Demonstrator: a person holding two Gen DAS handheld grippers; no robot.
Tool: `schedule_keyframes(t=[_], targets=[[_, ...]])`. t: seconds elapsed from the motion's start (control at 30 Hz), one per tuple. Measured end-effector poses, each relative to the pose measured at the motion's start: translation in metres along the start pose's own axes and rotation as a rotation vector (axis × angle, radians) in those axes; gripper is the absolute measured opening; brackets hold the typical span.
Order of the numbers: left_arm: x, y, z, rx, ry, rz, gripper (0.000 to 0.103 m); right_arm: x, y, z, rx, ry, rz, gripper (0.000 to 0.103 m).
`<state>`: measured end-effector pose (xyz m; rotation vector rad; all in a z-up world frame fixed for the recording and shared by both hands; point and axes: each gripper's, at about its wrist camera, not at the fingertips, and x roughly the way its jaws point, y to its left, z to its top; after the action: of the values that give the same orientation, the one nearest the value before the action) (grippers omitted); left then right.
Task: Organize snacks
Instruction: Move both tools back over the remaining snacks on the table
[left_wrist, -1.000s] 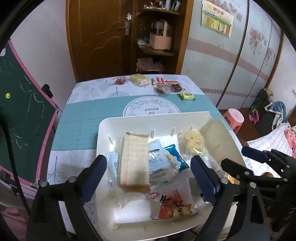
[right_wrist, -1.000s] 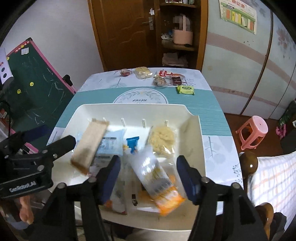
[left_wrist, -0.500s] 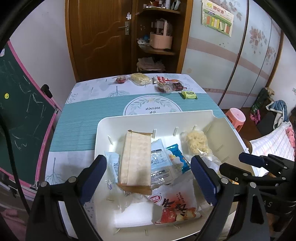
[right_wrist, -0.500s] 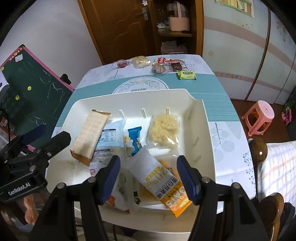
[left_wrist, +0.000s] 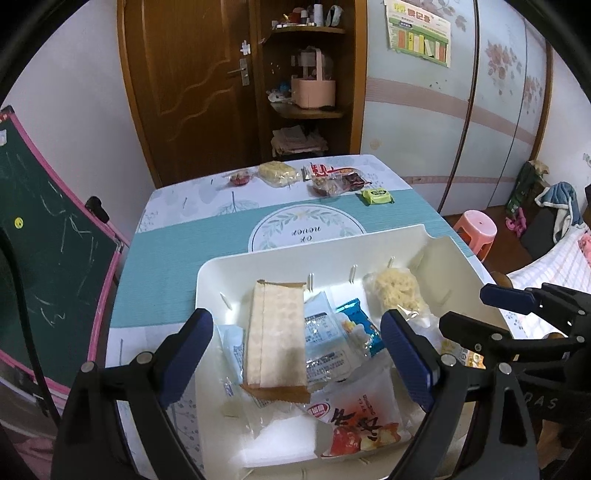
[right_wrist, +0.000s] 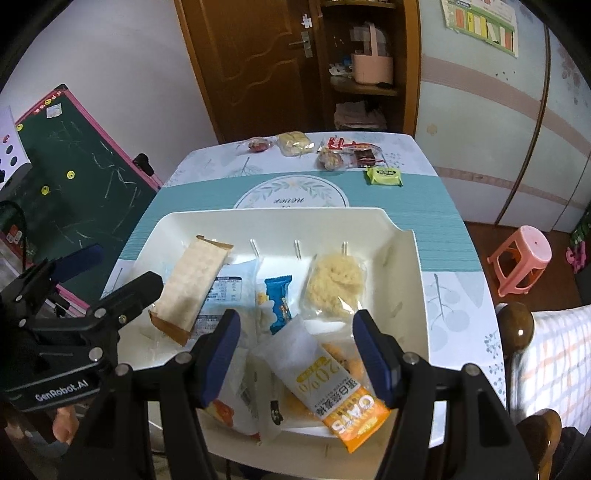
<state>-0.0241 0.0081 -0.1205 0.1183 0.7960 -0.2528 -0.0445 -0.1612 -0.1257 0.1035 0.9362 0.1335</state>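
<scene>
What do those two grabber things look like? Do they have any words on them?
Both are black metal frames with silver round bolts and two long blue pads for fingers. The left gripper has wide angled black arms, and its body in the right wrist view carries white lettering, "GenRobot.AI". The right gripper looks the same: black arms, blue pads, silver bolts. No cables or sleeves show clearly.

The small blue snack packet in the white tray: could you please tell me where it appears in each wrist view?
Left wrist view: small blue snack packet lies right of centre, beside the long beige wafer pack.
Right wrist view: centre, left of the pale noodle cake bag.
Shared landmark: white tray.
</scene>
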Motion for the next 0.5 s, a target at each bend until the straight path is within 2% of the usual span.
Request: schedule_keyframes(t=[0.23, 0.37, 0.5], targets=[[-0.001, 0.002, 0.013, 0.008, -0.011, 0.005, 0.092, -0.007, -0.012, 0.016, 0.006, -0.026, 0.005, 0.064], [-0.004, 0.006, 0.037, 0.012, -0.028, 0.002, 0.092, -0.016, -0.027, 0.04, 0.018, -0.05, -0.001, 0.064], [-0.013, 0.007, 0.077, 0.048, -0.083, 0.026, 0.092, -0.028, -0.048, 0.074, 0.049, -0.079, -0.017, 0.064]])
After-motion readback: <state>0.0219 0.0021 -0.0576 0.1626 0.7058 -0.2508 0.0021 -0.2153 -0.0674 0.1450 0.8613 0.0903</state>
